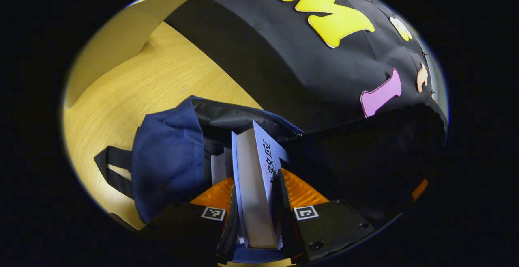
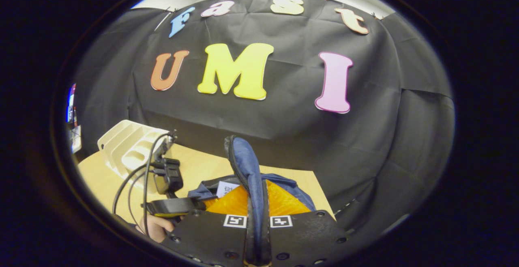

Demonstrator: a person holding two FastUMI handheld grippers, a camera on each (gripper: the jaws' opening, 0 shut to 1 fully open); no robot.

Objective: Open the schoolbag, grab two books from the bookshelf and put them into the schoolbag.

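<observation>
Navy fabric framed the job: the schoolbag [image 1: 168, 157] lay on the wooden table [image 1: 134, 88] with its mouth pulled wide, and in the left gripper view my left gripper [image 1: 255, 212] was clamped on a book [image 1: 253, 177], both fingers pressing its covers, the book's far end already past the bag's rim. A second, paler book [image 1: 219, 165] sat just beside it, deeper in the opening, so I judged the first book was stowed and this was the second going in. In the right gripper view my right gripper [image 2: 255, 222] was pinched tight on the bag's zippered flap [image 2: 243, 165], holding it up and away from the mouth. I could also see the left gripper's body [image 2: 170, 190] there, held in a hand [image 2: 152, 226] low at the left, with the book's white corner [image 2: 227, 188] showing inside the bag. To do this step well, I reckoned I should keep the flap lifted and taut, slide the book in along its own length beside the first one, and only relax the fingers once it rested on the bag's bottom; letting go early might have left it caught on the rim. Behind, the white bookshelf [image 2: 125, 145] stood at the table's far left, its slots looking bare from what I could make out.
</observation>
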